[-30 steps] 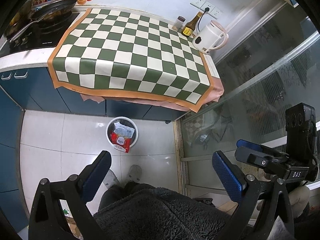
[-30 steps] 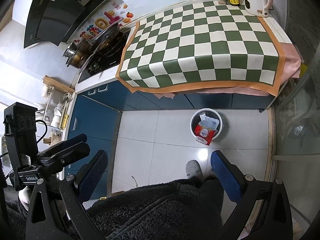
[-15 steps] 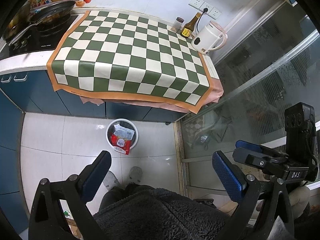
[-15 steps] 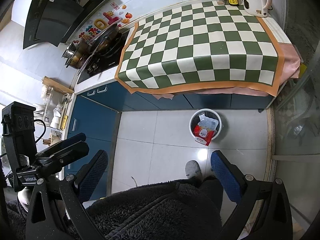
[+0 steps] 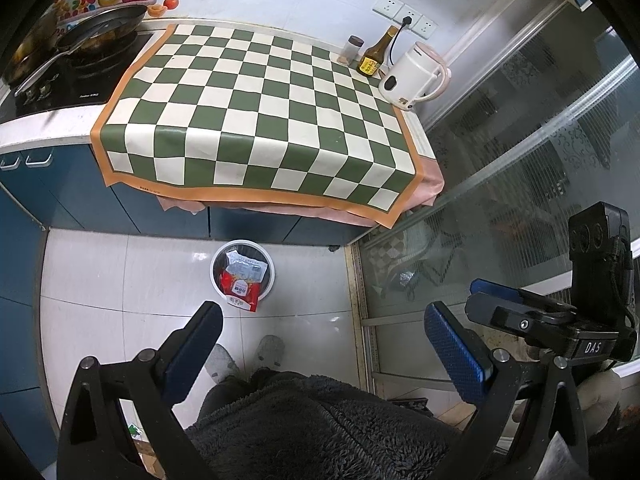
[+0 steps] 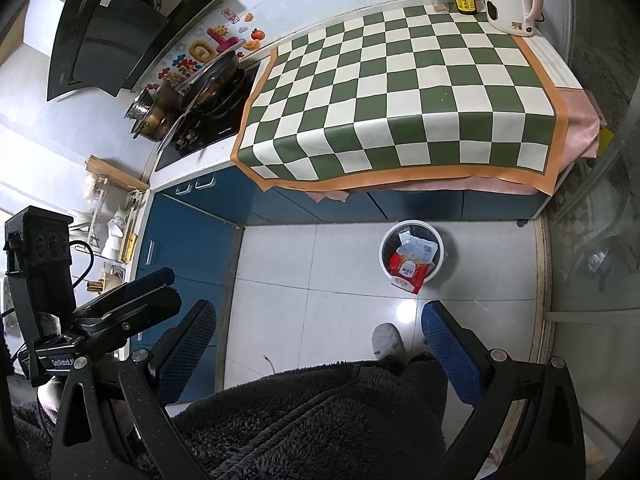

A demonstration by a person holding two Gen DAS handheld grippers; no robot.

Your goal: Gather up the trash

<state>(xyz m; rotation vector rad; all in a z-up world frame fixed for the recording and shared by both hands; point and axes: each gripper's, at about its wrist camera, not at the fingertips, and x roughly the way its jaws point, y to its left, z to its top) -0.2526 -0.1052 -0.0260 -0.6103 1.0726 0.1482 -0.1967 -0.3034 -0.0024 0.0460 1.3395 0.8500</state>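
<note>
A: What is seen nearest the cameras?

B: A dark fleecy garment (image 5: 320, 428) is seen at the bottom of both views, with grey slippers (image 5: 270, 350) on the tiled floor (image 5: 120, 280) below it. The left tool (image 5: 322, 338) is held wide open, its blue-padded fingers (image 5: 452, 346) well apart, and nothing is gripped between them. The right tool (image 6: 318, 334) is likewise spread wide and nothing is held in it. Each tool is also caught at the edge of the other's view.

A: And where is the trash found?

B: A white bin (image 5: 243, 246) is stood on the floor just in front of the blue cabinets (image 5: 68, 188), beyond the slippers. A red packet (image 5: 241, 289) is lodged in it and hangs over the near rim, and a pale wrapper (image 5: 245, 267) is laid behind and partly under it. In the right view the same bin (image 6: 412, 227), red packet (image 6: 409, 269) and wrapper (image 6: 417, 247) are shown.

A: What is placed farther off?

B: Above the cabinets the worktop (image 5: 40, 128) is covered by a green-and-white checked cloth (image 5: 256, 120) with an orange border, overhanging the front edge. At its far right corner a white kettle (image 5: 414, 76), a brown bottle (image 5: 376, 56) and a small jar (image 5: 350, 49) are grouped close together by the wall. To the left a pan (image 5: 100, 30) is set on the stove (image 5: 64, 80), and a black hood (image 6: 112, 28) is mounted above it in the right view.
</note>
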